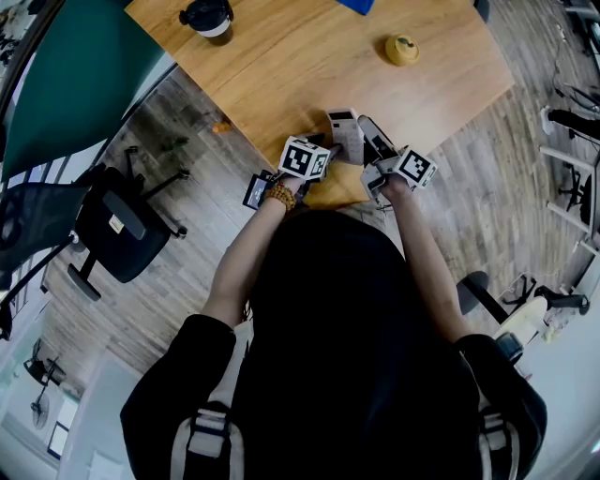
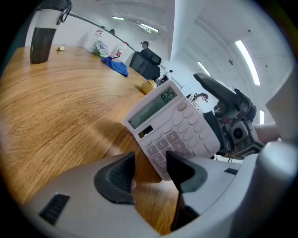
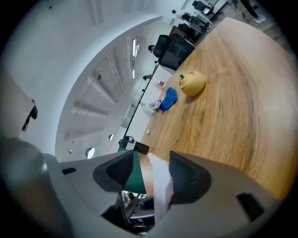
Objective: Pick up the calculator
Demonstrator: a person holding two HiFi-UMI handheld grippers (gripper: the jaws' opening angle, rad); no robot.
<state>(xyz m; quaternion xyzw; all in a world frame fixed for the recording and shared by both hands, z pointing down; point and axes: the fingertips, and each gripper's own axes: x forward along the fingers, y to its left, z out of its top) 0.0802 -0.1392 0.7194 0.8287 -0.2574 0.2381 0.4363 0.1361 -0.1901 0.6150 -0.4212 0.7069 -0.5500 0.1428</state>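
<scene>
The white calculator [image 1: 344, 131] is raised and tilted off the wooden table [image 1: 281, 66] near its front edge. In the left gripper view its display and keys [image 2: 172, 128] face me. My right gripper [image 1: 367, 141] holds its far side. In the right gripper view the calculator shows edge-on as a thin white strip [image 3: 160, 186] against the right pad, between the jaws of my right gripper [image 3: 151, 174]. My left gripper [image 1: 330, 150] stands open. The calculator's lower corner sits by the right finger of that left gripper [image 2: 151, 169], with bare wood showing across the gap.
A dark lidded cup [image 1: 208, 17] stands at the table's far left. A yellow round object [image 1: 401, 49] and a blue cloth [image 3: 168, 99] lie farther back. A black office chair [image 1: 112, 225] and a green panel [image 1: 75, 75] are to the left, off the table.
</scene>
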